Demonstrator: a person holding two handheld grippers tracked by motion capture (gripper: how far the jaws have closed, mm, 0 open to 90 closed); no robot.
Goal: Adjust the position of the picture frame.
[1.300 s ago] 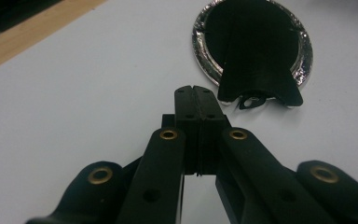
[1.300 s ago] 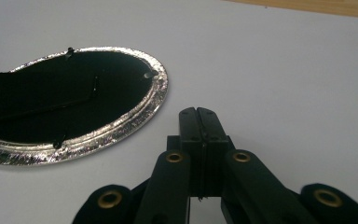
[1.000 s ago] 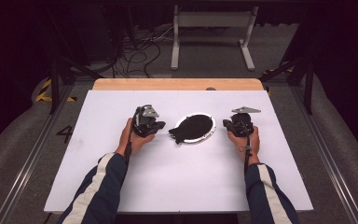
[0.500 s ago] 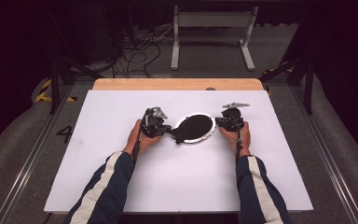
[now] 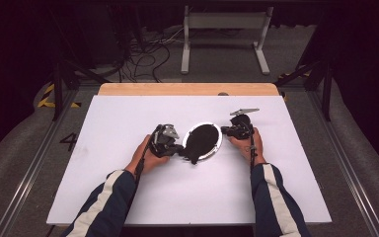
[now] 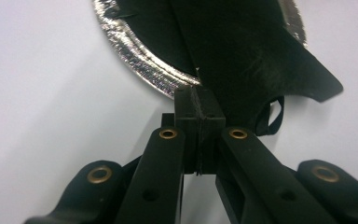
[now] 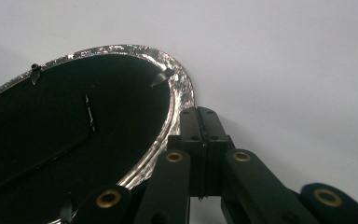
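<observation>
- left gripper [image 5: 176, 147]: jaws closed, empty, tips against the lower left edge of the oval frame [image 5: 203, 141].
- oval frame: face down mid-table [image 5: 128, 197], between both grippers, long axis tilted up to the right.
- right gripper [image 5: 227, 131]: jaws closed, empty, at the frame's upper right rim; both equally near.

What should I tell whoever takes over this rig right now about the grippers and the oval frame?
Left gripper: jaws shut, tips at the near-left edge of the oval frame, beside its black stand flap; whether it pinches anything I cannot tell.
Right gripper: jaws shut, tips against the frame's silver rim on the right side; a grip is not clear.
Frame: lies back side up, mid-table on the white table, between both grippers.
Done: both grippers are at the frame.
Left: probably securing it and lifting or standing it up.
</observation>
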